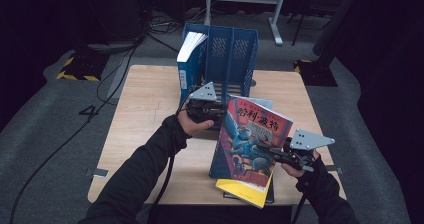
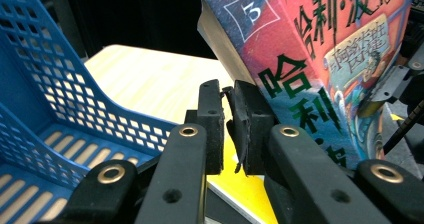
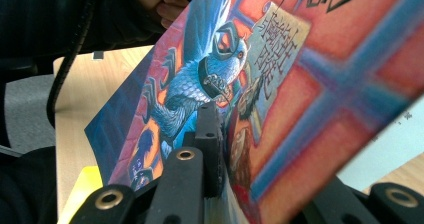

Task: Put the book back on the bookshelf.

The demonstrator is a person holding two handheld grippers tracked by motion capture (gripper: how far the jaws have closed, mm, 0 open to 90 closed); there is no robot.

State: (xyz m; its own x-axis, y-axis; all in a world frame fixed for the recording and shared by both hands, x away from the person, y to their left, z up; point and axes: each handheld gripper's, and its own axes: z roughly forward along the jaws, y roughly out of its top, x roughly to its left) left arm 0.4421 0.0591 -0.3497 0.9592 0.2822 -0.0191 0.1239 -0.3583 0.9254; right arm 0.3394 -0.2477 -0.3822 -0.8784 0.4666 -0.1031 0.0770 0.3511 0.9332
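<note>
Red-and-blue book (image 1: 250, 144) held tilted above the table's (image 1: 145, 114) near right part, over a yellow book (image 1: 245, 190). Right gripper (image 1: 267, 150) pinches its right edge, cover between the jaws. Left gripper (image 1: 216, 115) at the book's far left corner, jaws pressed nearly together beside the spine; grip unclear. Blue file rack (image 1: 227, 59) stands beyond.

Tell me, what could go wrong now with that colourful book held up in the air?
The red and blue book is pinched at its edge by the right gripper, so it might sag or slip out. The left gripper, jaws nearly shut beside the spine, seems to hold nothing, so it gives little support. If the book dropped, it could land on the yellow book below, or bump the blue file rack as it is carried there.
</note>
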